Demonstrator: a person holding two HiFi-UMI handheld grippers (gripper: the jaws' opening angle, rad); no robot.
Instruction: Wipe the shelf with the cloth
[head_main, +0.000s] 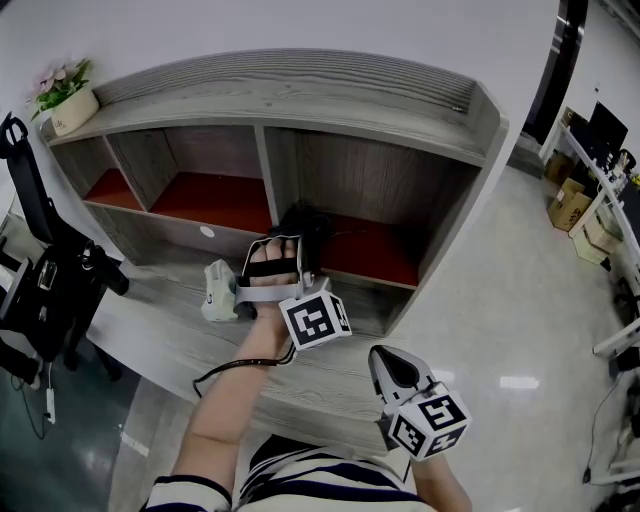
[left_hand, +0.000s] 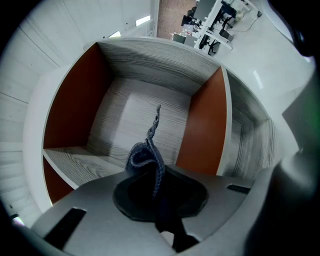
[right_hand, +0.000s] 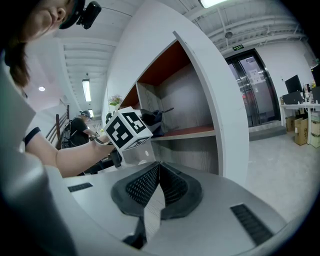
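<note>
Two grippers in view, one working. Left gripper (left_hand: 157, 185) has its jaws clamped on a dark blue cloth (left_hand: 147, 155), pinched low, with a crumpled fold and one thin corner sticking out past the tips. In the head view it reaches into the right-hand compartment of the grey shelf (head_main: 300, 95), just above the red board (head_main: 365, 255). Right gripper (right_hand: 156, 172) is held back near the person's body, jaw tips pressed together, nothing between them.

Judgement: wiping step is at its start. The cloth looks bunched and free in the air in the left gripper view, not flat on any surface. To do it well:
- tilt the left gripper so the loose fold, not the jaw tips, meets the board
- press lightly and drag in long strokes, back wall to front edge
- keep the grip firm so the cloth doesn't slip out
- cover the corners, then the other compartments.
</note>
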